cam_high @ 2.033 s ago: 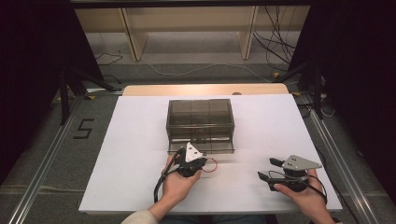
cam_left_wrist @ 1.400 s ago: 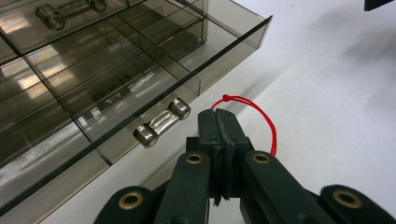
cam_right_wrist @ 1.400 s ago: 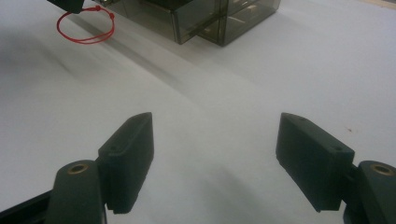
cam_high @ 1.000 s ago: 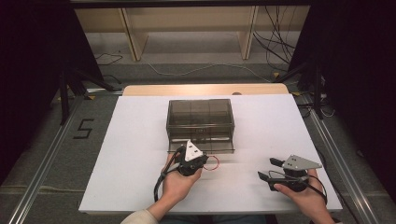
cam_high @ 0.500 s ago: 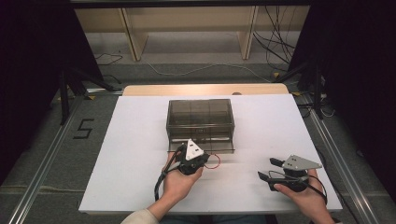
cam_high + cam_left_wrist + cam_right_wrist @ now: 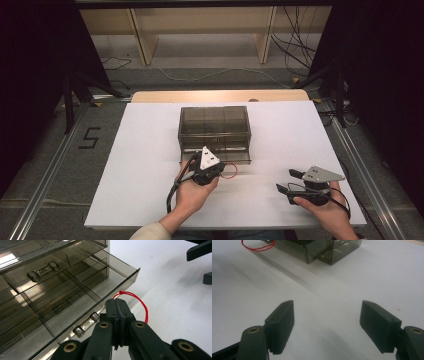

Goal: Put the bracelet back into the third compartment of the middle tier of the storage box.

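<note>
Basically no change across last two seconds: left gripper (image 6: 117,315) still clamped on red string loop (image 6: 140,303) beside pulled-out bottom drawer (image 6: 75,302) of smoked box (image 6: 214,127) mid-desk. Right gripper (image 6: 329,325) wide, idle. Pull stalled or finished.

Smoky translucent drawer box (image 6: 214,126); red string loop (image 6: 140,303); white table sheet (image 6: 140,150); black fingers (image 6: 282,325).
</note>
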Motion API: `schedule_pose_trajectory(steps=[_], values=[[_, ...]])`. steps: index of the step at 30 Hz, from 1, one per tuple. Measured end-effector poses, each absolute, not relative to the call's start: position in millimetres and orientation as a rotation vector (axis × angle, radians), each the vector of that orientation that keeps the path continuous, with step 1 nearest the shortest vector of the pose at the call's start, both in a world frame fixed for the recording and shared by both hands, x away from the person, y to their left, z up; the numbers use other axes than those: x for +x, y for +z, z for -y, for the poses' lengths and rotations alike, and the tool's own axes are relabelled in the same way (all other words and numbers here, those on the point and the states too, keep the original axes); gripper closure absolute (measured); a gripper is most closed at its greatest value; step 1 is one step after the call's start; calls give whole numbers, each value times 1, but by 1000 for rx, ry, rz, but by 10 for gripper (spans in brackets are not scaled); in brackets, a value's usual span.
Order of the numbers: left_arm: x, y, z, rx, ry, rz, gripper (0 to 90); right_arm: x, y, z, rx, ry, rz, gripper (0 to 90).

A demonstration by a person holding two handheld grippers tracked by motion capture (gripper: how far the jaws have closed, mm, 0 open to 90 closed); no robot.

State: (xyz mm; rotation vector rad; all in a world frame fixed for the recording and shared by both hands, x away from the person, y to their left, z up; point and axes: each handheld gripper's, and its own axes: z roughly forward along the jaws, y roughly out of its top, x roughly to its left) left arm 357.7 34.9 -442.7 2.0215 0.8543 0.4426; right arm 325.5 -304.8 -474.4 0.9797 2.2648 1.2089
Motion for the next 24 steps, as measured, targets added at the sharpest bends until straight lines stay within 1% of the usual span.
schedule_pose_trajectory(steps=[24], values=[[364, -438, -27, 2023, 436, -845, 898, 326, -475, 305, 981, 1215, -2267, 285]])
